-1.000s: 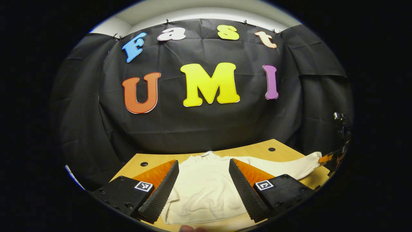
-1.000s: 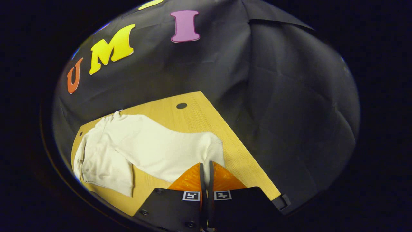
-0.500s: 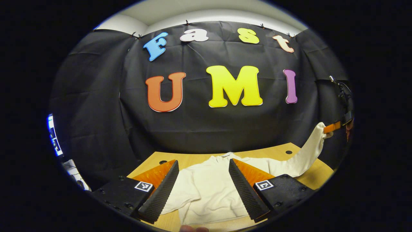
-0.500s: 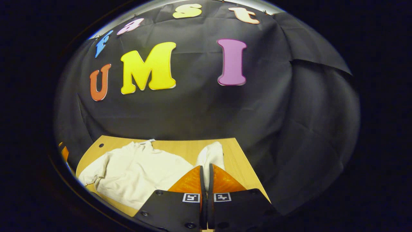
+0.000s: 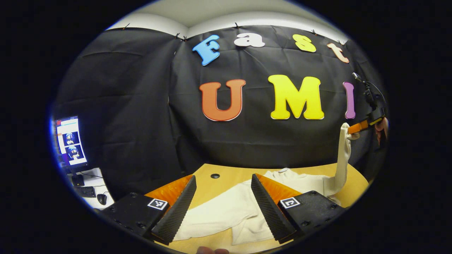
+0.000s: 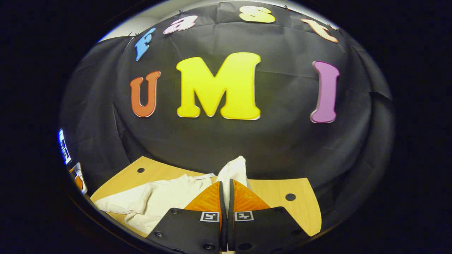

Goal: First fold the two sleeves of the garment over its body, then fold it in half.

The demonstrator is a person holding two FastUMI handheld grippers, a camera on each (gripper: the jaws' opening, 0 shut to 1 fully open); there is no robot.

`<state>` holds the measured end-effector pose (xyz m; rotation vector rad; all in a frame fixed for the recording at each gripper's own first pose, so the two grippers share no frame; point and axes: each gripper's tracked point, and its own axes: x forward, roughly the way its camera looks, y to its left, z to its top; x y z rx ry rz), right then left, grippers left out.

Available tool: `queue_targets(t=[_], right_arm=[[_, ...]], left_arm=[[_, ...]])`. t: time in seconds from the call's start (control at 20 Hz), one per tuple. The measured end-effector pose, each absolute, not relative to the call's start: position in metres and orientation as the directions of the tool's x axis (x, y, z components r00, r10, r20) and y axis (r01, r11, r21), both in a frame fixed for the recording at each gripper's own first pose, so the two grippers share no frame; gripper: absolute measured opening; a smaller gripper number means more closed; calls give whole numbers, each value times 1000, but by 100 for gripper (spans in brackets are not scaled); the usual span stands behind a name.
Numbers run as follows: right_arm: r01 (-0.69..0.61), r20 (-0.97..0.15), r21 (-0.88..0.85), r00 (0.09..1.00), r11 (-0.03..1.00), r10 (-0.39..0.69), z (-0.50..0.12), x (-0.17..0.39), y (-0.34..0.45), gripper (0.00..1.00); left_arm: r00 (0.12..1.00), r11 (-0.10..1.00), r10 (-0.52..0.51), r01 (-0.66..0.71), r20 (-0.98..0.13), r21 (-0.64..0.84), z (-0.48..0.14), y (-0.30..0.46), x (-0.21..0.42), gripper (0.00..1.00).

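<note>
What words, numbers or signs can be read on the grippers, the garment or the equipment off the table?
Readable text: none.
Square markers on the left gripper: black-and-white code patterns, no words.
Square markers on the right gripper, which pinches the sleeve: code patterns too.
Monitor: too small and blurred to read.
Neck tab of the cream garment: too small to read.

Both views are sharply focused but strongly bowed at the edges; the tabletop (image 5: 226,174) is warmly lit from overhead, without glare.
</note>
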<state>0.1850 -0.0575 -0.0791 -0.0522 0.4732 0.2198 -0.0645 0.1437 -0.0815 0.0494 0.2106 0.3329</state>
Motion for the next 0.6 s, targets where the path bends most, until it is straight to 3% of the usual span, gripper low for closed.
queue_targets(t=[0.35,0.6], right_arm=[[-462,-526,-10,757,887,388,-160,197,116,0],[-543,-639,-24,654,839,405,-261,184,209,1]], left_arm=[[855,881,473,-462,-212,104,-85,214,-106,99],[808,839,544,-528,-227,130,-87,252,-130,99]])
